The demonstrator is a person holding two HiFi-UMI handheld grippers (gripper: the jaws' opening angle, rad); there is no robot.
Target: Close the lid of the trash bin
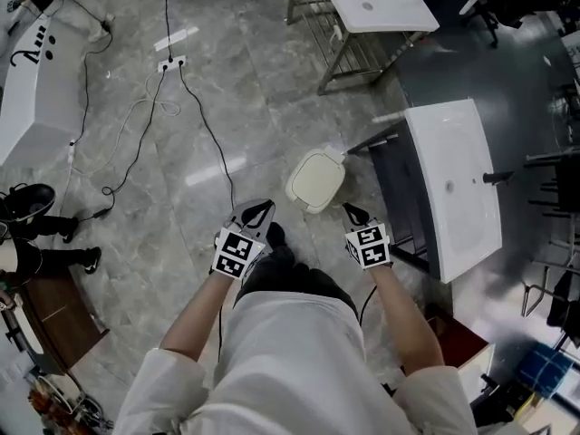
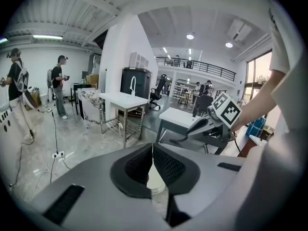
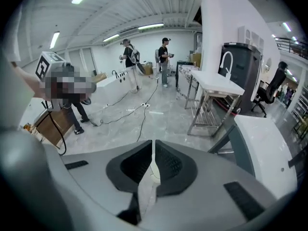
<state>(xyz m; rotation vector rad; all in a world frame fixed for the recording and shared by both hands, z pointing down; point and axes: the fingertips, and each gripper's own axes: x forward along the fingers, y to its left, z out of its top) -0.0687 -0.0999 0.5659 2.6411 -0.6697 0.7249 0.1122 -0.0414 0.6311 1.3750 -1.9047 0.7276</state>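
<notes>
A cream trash bin [image 1: 316, 180] stands on the grey marble floor, seen from above, with its lid lying flat on top. My left gripper [image 1: 263, 208] hangs just left of it and nearer me, and my right gripper [image 1: 350, 212] just right of it; neither touches it. In the left gripper view the left gripper [image 2: 152, 150] has its jaws shut with nothing held, and a sliver of the bin [image 2: 155, 181] shows under the tips. The right gripper [image 3: 153, 155] is also shut and holds nothing.
A white sink table [image 1: 453, 188] on a dark frame stands right beside the bin. Another white table [image 1: 376, 3] on a metal frame is farther back. A power strip [image 1: 171, 62] and cables [image 1: 213, 143] lie on the floor at left. People stand in the distance [image 3: 129, 57].
</notes>
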